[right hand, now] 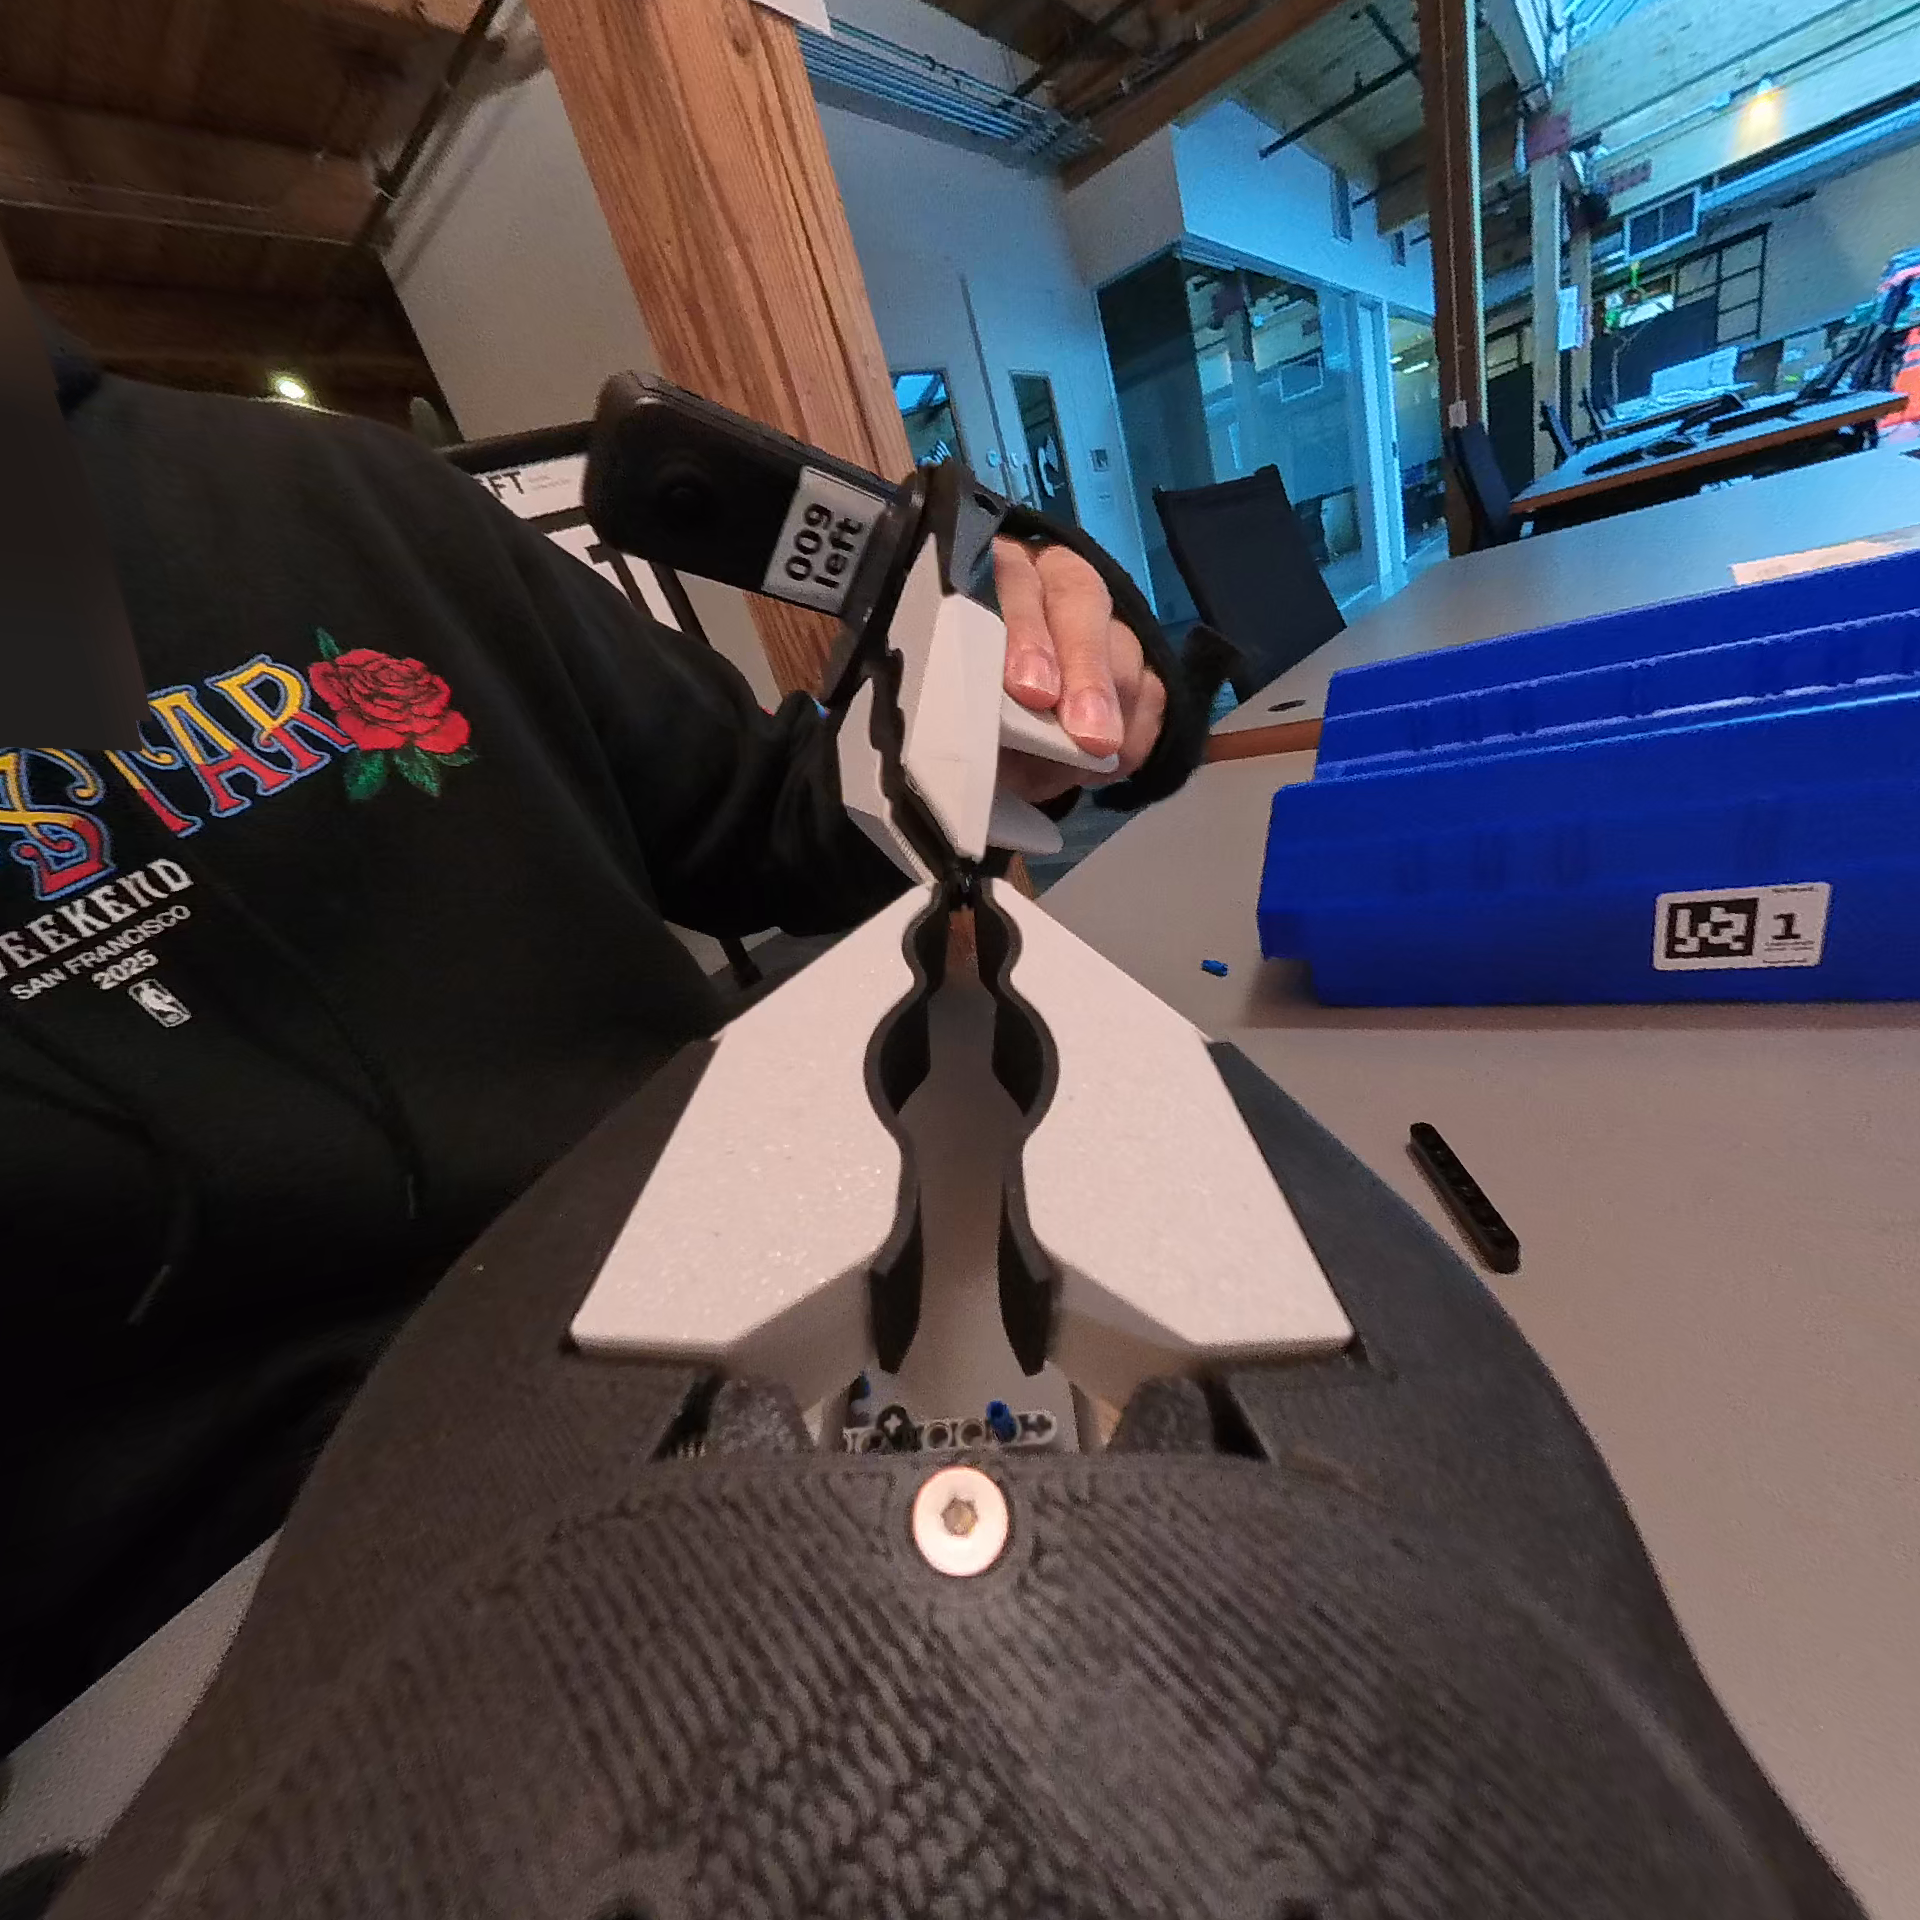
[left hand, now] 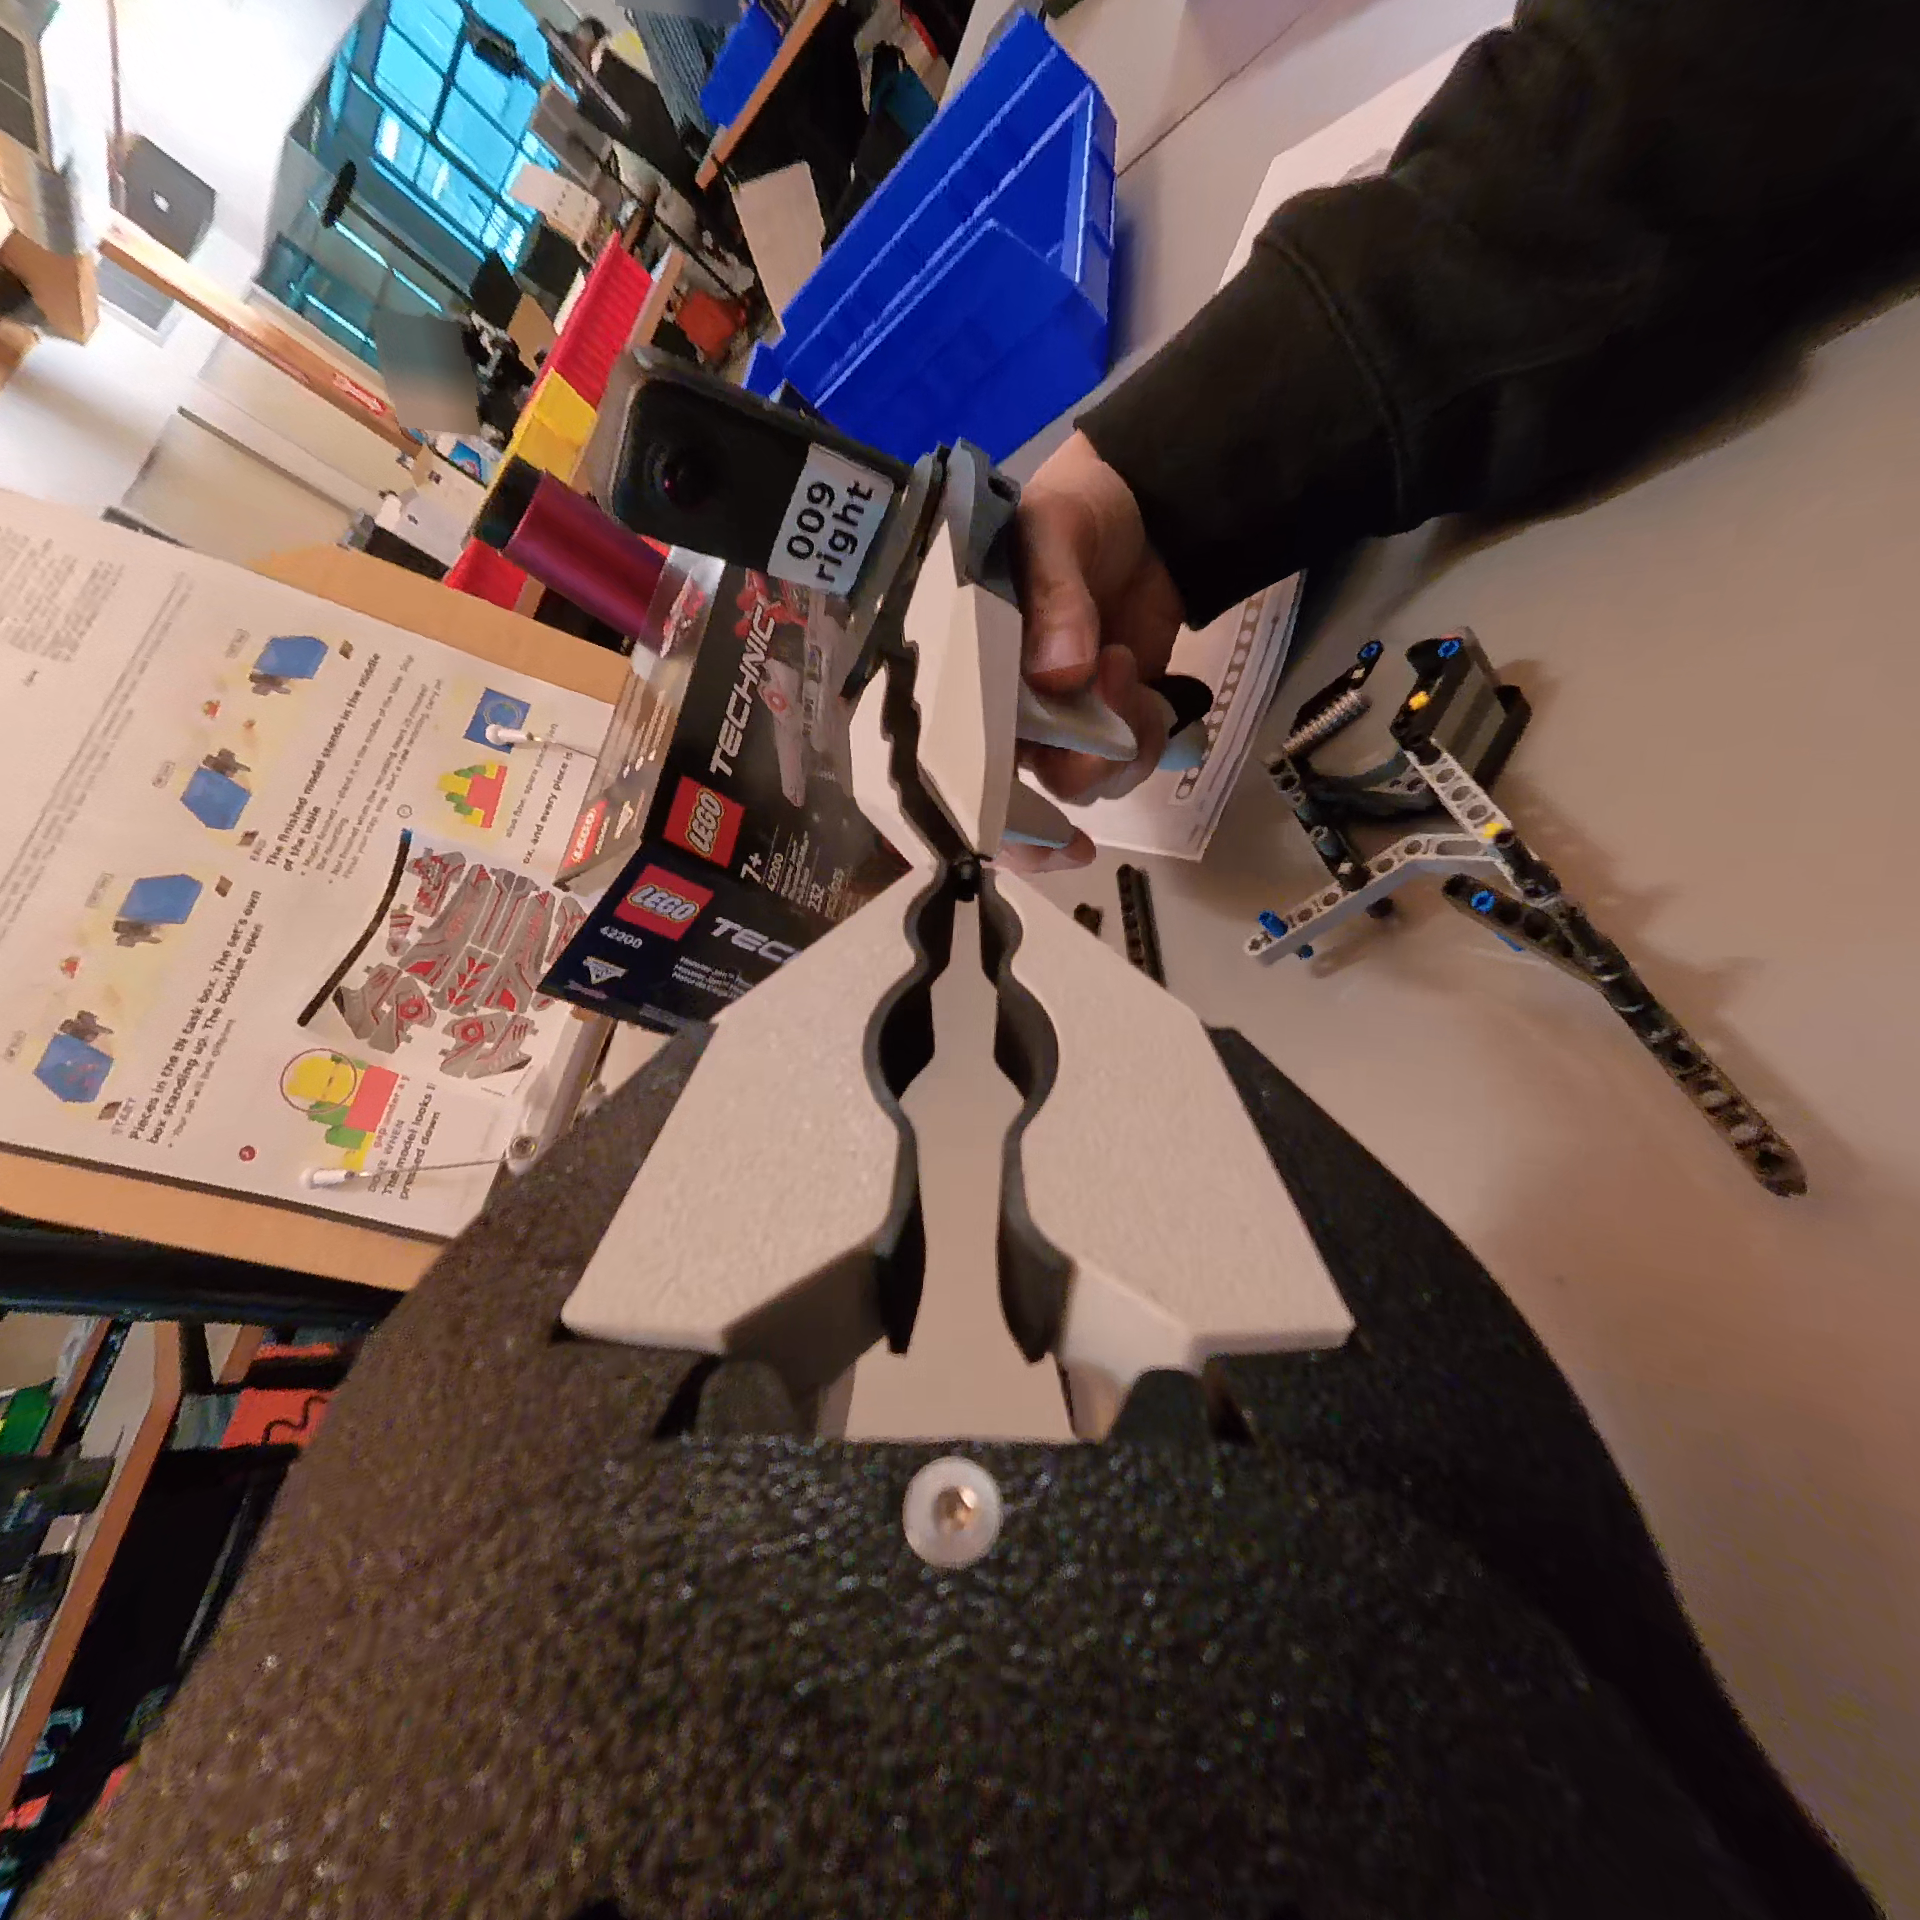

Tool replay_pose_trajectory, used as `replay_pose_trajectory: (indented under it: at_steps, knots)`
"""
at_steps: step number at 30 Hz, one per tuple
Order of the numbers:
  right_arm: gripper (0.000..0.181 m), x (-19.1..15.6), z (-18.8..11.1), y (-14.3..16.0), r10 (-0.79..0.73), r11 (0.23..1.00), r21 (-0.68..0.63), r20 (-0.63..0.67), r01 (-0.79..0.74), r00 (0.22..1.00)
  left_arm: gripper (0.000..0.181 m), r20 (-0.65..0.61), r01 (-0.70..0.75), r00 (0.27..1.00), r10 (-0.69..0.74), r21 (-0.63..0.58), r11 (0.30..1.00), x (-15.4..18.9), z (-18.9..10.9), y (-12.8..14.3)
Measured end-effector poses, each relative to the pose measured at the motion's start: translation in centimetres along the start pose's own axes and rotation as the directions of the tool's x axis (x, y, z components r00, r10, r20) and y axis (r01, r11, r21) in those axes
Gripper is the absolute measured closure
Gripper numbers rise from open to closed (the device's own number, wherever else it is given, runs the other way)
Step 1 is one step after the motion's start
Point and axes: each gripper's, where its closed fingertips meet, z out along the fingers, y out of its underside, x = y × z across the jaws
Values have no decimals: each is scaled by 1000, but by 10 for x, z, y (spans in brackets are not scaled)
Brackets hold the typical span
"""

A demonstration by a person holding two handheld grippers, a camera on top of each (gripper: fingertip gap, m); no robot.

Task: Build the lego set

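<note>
I see my left gripper [left hand: 961,873] and right gripper [right hand: 964,883] tip to tip, both pinching one tiny black pin [left hand: 967,868]; the grey-black beam frame [left hand: 1455,831] lies well apart from it.

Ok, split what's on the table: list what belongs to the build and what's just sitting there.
Belongs to the build:
small black piece pinched between both grippers' tips
half-built frame
loose black beam
set box
instruction sheet

Just lying about:
blue bins
red spool

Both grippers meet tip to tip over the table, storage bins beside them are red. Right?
Not quite: the storage bins are blue, as the right wrist view shows. The left gripper and right gripper do meet tip to tip over the table.
</note>
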Motion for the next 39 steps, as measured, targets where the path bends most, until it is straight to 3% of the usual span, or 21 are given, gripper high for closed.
replay_pose_trajectory:
  at_steps: [6,11,15,20,28,39]
  knots:
    - [172,14,-3,7,-52,996,-84,-121,42,991,181,-2,30,1000,-31,-127,991,-2,6,16]
    - [157,37,-15,16,-247,951,-254,-291,174,924,179,-4,138,989,-146,-308,941,-2,13,54]
    - [154,58,-23,52,-301,886,-445,-344,128,890,179,-73,242,951,-302,-436,867,14,17,81]
    - [156,76,-23,102,-386,737,-670,-307,91,870,179,-227,286,855,-466,-544,789,39,21,92]
    - [171,86,-28,126,-396,657,-754,-314,27,863,179,-349,143,816,-461,-651,746,52,33,113]
    - [176,85,-28,128,-321,677,-736,-339,-36,884,180,-378,109,783,-495,-699,706,62,38,125]
